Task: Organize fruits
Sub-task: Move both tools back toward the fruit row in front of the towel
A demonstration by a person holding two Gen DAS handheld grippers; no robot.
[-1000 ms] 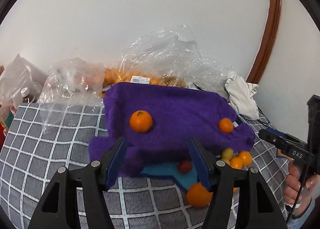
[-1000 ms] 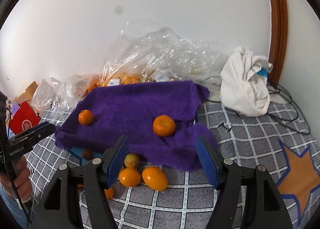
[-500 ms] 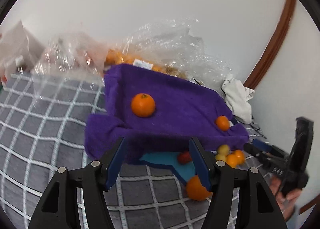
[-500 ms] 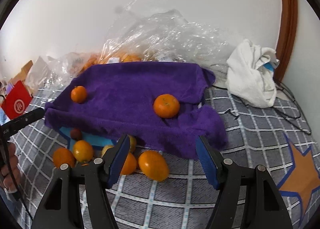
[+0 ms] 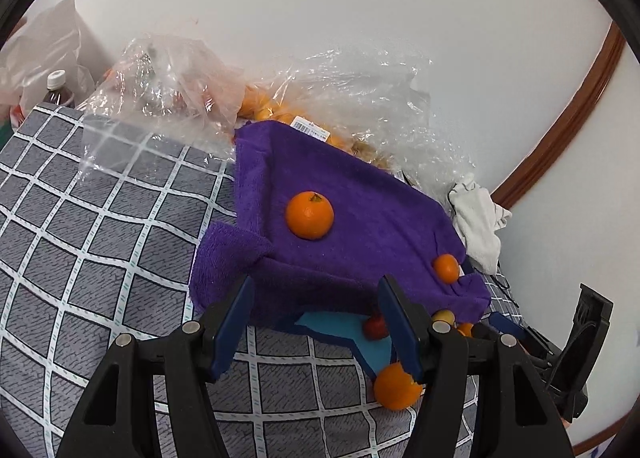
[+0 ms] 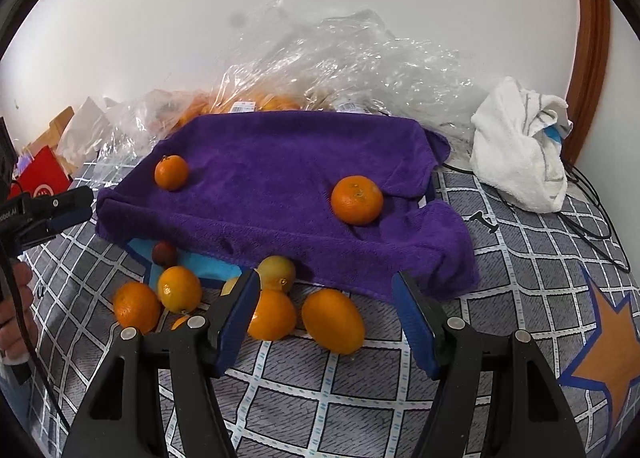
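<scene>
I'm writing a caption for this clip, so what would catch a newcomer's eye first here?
First, the bright purple terry towel draped over a raised base on the grey checked bedspread, with two round orange mandarins resting on top. Next, the loose cluster of orange and yellow citrus fruits on the bedspread at the towel's near edge. Behind, crumpled clear plastic bags hold more fruit against the white wall.

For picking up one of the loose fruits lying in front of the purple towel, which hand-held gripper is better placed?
Probably the right hand-held gripper: its open jaws frame the oval orange fruit just ahead. The left hand-held gripper, also open, faces mostly the purple towel, with only one orange beside its right finger.
</scene>
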